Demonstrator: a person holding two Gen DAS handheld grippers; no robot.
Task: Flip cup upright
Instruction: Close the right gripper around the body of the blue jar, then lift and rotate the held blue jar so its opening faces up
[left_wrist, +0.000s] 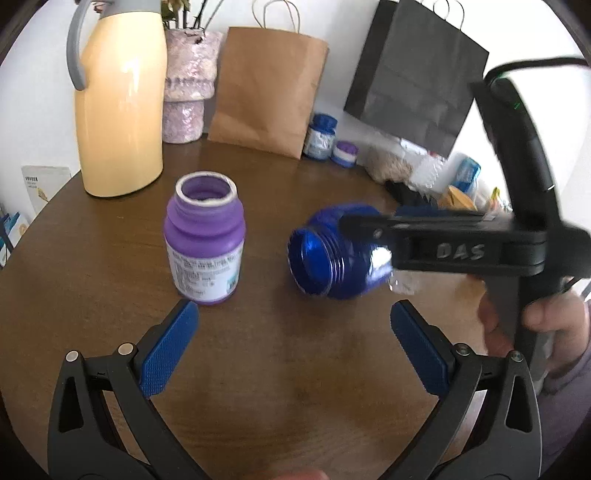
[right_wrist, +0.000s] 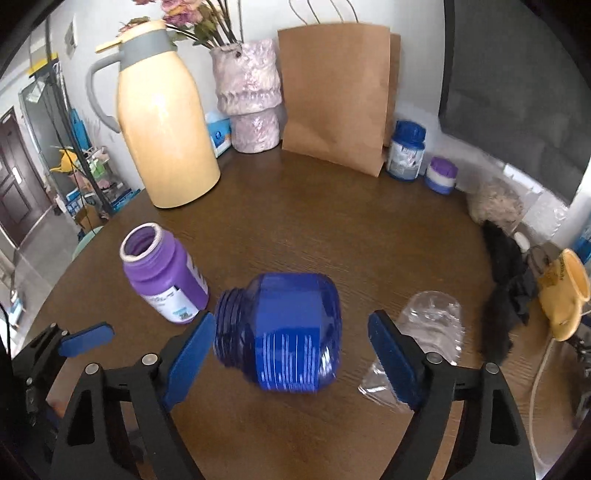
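A blue translucent jar (right_wrist: 284, 332) lies on its side on the round brown table (right_wrist: 332, 221), its open threaded mouth to the left. It also shows in the left wrist view (left_wrist: 332, 254). My right gripper (right_wrist: 291, 332) is open, its two blue pads on either side of the jar, not touching it. In the left wrist view the right gripper (left_wrist: 369, 225) reaches in over the jar from the right. A purple jar (left_wrist: 205, 236) stands upright with its mouth open, left of the blue jar. My left gripper (left_wrist: 293, 314) is open and empty, just in front of both jars.
A yellow thermos jug (right_wrist: 166, 122), a pink vase (right_wrist: 251, 96), a brown paper bag (right_wrist: 336, 96), a black bag (left_wrist: 413, 77) and two small lidded jars (right_wrist: 406, 151) stand along the back. A clear plastic wrapper (right_wrist: 432, 328) and dark cloth (right_wrist: 506, 288) lie at the right.
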